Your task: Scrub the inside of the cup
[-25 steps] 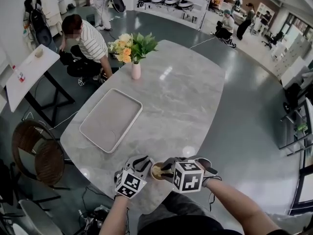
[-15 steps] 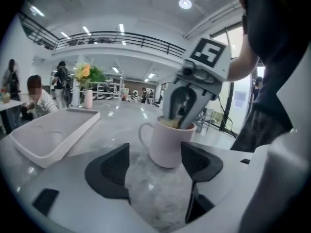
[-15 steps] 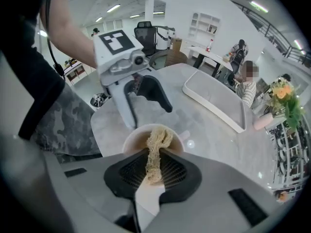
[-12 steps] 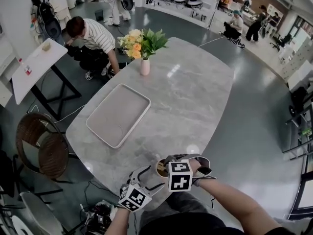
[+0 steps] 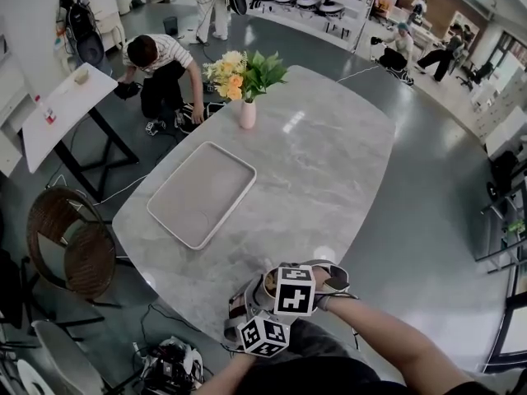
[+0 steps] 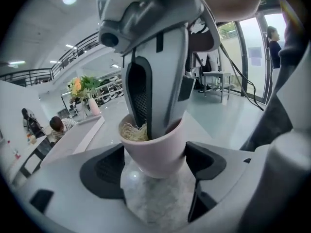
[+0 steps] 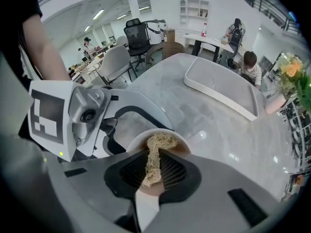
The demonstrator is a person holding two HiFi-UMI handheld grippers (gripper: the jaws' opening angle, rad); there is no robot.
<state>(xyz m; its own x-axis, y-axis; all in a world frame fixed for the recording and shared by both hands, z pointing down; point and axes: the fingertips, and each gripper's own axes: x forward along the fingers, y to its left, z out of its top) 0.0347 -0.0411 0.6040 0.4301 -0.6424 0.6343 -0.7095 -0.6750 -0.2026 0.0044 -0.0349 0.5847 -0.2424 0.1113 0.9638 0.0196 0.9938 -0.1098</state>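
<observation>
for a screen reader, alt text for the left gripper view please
A pink cup stands on the marble table between the left gripper's jaws, which have just been opening. The right gripper holds a straw-coloured scrubber inside it.

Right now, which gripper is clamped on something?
The right gripper: shut on the straw-coloured scrubber dipping into the cup. The left gripper has just opened wider, jaws straddling the cup without pressing it.

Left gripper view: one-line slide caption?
Left gripper, jaws just opened, brackets the pink cup on the marble table while the right gripper holds a fibre scrubber inside it.
</observation>
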